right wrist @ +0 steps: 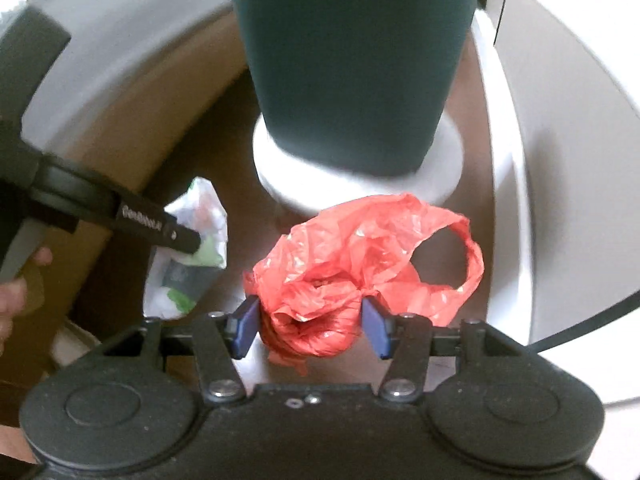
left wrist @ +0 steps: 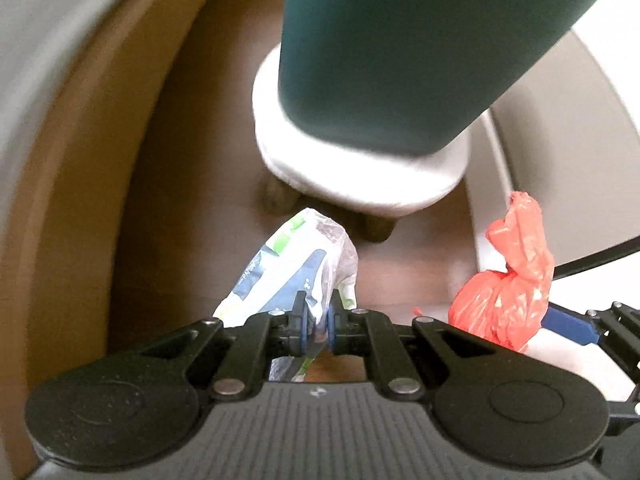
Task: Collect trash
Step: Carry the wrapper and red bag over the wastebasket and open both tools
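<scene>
Left gripper (left wrist: 318, 322) clamps crumpled white printed plastic wrapper (left wrist: 280, 276); right gripper (right wrist: 310, 326) pinches knotted red plastic bag (right wrist: 352, 264). Both held beside dark teal cylindrical bin (right wrist: 352, 60).

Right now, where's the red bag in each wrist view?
Left wrist: red bag at the right edge, beside the white-and-blue wrapper.
Right wrist: red bag at centre, gripped in the right claw.
Shared landmark: dark teal cylinder on its white base.
</scene>
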### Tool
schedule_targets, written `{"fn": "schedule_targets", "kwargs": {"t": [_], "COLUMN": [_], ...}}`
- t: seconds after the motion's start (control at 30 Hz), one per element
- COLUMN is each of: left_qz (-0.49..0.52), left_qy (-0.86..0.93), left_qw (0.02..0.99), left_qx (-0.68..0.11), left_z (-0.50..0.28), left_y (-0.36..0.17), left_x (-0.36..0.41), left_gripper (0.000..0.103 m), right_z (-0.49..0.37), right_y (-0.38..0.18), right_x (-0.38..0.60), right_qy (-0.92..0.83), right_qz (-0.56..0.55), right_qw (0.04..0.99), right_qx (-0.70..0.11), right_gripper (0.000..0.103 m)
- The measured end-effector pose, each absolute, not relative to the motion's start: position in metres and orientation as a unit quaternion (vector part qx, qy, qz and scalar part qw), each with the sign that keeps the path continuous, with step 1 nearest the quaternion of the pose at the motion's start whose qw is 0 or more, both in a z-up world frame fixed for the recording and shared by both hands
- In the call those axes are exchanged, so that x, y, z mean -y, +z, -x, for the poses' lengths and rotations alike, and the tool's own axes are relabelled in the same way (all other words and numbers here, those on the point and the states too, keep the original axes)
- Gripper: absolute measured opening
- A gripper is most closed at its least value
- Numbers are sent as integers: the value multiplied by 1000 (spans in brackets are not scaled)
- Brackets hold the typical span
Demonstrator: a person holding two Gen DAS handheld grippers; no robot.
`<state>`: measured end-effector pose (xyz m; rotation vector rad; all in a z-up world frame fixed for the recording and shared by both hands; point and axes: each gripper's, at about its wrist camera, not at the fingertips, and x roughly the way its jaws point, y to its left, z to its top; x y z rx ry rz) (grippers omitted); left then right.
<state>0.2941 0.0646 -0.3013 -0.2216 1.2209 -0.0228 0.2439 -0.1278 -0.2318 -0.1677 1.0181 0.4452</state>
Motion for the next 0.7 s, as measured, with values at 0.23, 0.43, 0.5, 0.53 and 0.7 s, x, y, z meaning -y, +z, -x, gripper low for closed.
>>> {"fn": "schedule_targets", "kwargs": {"t": [0.23,0.43,0.5,0.53,0.7], "left_qz": [104,97,99,101,98], "left_qy": [-14,-13,-17,-19,-26], "left_qw": [849,875,882,885,906], "left_qx": [-518,-475,-461,-453,-410], "left_z": [-264,-244,-245,-241,-260], "left_y": [-196,-117,-103,-94,-39], "left_x": [-67,-63,-58,-57,-49], "left_gripper": [8,8,8,8,8], "right_z": [-210,-209,-208,-209,-230], "right_y": [-132,-88,-67,-54,-9], "right_x": [143,152,155,154,149], "right_qy": [215,212,212,213,215], "right_qz": [72,92,99,105,135], "right_qw": [874,894,901,904,917], "right_qx": [-431,-383,-365,-356,-307], "right_gripper": [54,54,54,54,54]}}
